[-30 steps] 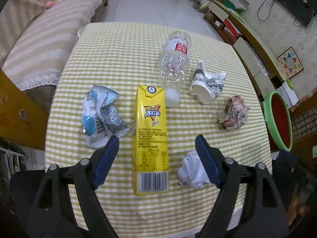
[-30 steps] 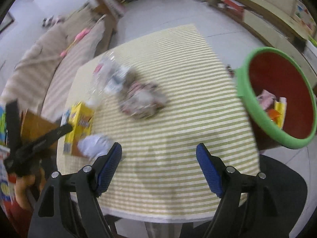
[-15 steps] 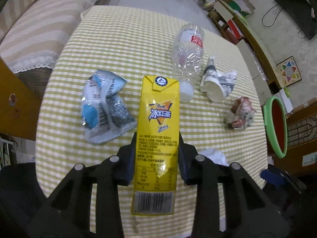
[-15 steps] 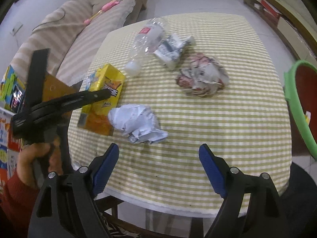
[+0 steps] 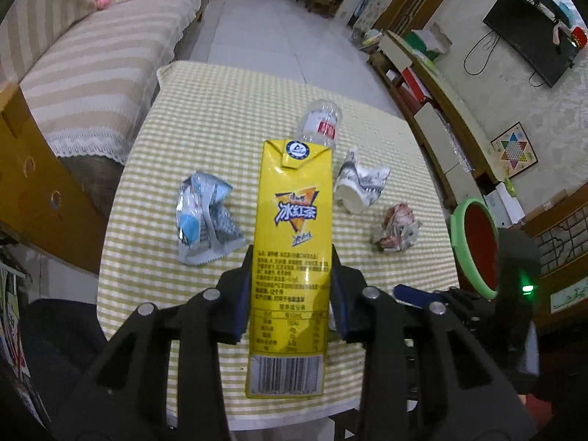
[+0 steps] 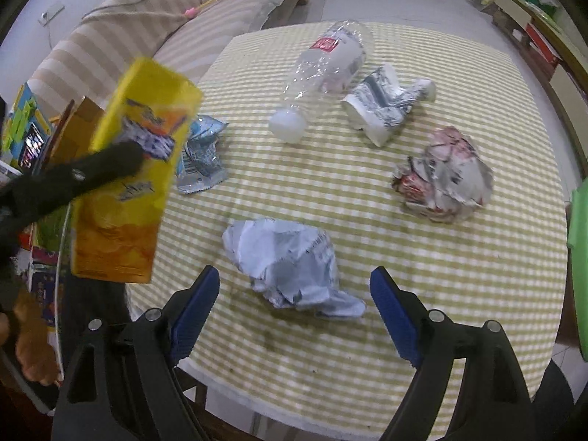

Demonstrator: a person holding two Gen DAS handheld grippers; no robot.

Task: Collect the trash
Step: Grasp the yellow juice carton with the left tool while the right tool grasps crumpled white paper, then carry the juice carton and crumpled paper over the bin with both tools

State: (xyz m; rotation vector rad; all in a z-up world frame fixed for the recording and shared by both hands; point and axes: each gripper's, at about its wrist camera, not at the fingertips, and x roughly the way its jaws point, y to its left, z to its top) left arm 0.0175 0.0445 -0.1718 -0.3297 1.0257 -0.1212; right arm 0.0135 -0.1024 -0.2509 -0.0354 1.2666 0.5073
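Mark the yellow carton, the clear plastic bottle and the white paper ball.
yellow carton (image 5: 294,217), left wrist view, printed front face.
plastic bottle (image 6: 323,70), right wrist view, clear body.
white paper ball (image 6: 290,261), right wrist view, crumpled middle.

Read on the yellow carton (image 5: 290,257): large blue-and-white characters 冰红茶 on an orange triangle, a round blue emblem at the top flap, a barcode along the bottom edge, fine print too small to make out. Saw a red label on the clear bottle (image 5: 325,128), lettering illegible.
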